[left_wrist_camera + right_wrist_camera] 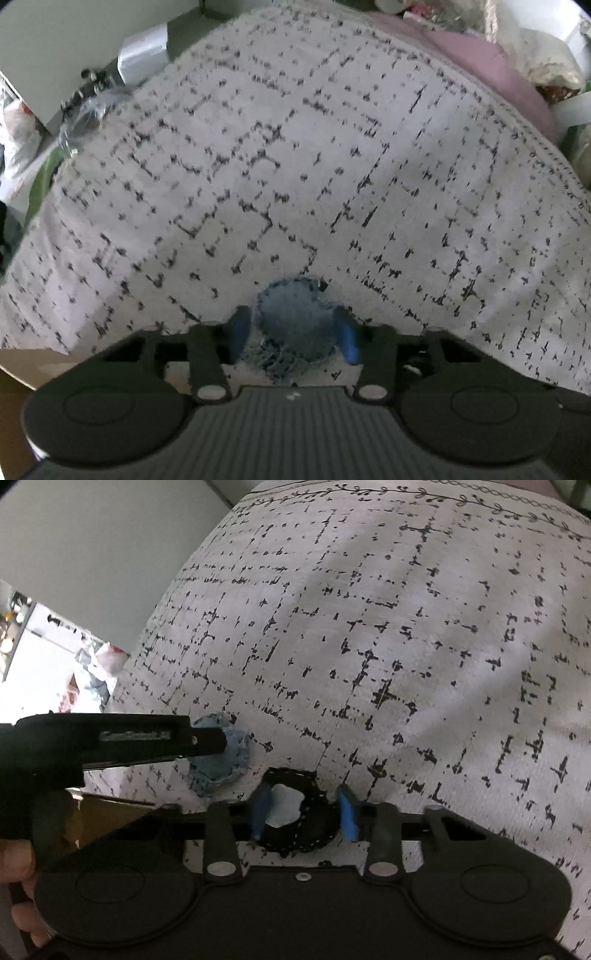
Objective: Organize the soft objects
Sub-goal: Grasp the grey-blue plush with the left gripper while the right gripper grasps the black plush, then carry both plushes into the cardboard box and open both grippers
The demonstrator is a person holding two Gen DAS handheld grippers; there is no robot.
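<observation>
Step in hand appears to be positioning the cushion (295,155) — it fills both views from 9 to 3 o'clock; left gripper (293,328) clamps its blue patch (295,314), right gripper (304,812) its black patch (314,830) — next move likely needs a synchronized lift.

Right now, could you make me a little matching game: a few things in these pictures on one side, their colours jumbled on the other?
Things:
1. round patch between the left hand-held gripper fingers
2. round patch between the right hand-held gripper fingers
3. big cushion
4. fabric behind the cushion

Colours:
A. pink
B. denim blue
C. white with black dashes
D. black with a pale centre

Pairs: 1-B, 2-D, 3-C, 4-A
</observation>
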